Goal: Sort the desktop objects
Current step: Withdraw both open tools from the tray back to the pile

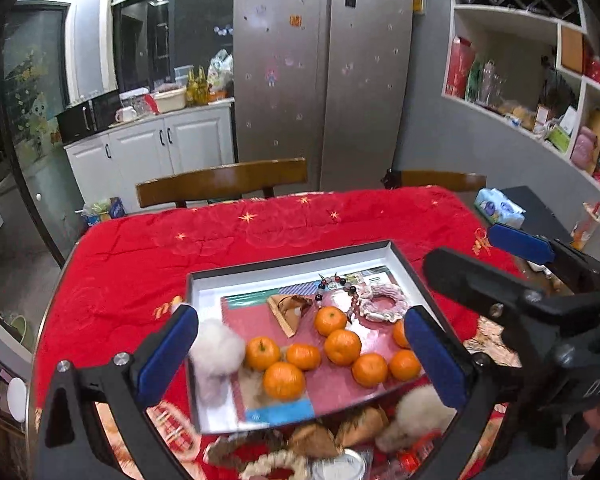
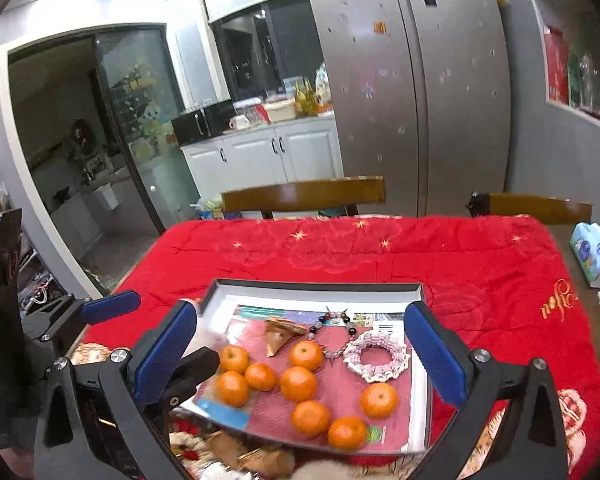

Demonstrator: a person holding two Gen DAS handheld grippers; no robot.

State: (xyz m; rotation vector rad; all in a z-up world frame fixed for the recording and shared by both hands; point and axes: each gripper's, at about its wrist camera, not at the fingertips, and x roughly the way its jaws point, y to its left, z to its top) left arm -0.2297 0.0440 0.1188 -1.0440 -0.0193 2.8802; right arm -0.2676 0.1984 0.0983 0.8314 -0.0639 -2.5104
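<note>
left hand-held gripper (image 1: 300,354) apart; right hand-held gripper (image 2: 300,356) apart | tray (image 2: 312,286): oranges (image 2: 298,383) | writing illegible

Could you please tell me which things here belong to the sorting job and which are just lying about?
Job:
tray
tangerines
bead bracelet
pink scrunchie
white pompom

Lying about:
tissue pack
chair
fridge

A table covered by a red quilted cloth (image 2: 440,264) carries a shallow dark-rimmed tray (image 2: 312,285) near its front edge. Well right of the tray lies a blue tissue pack (image 2: 594,254).
</note>
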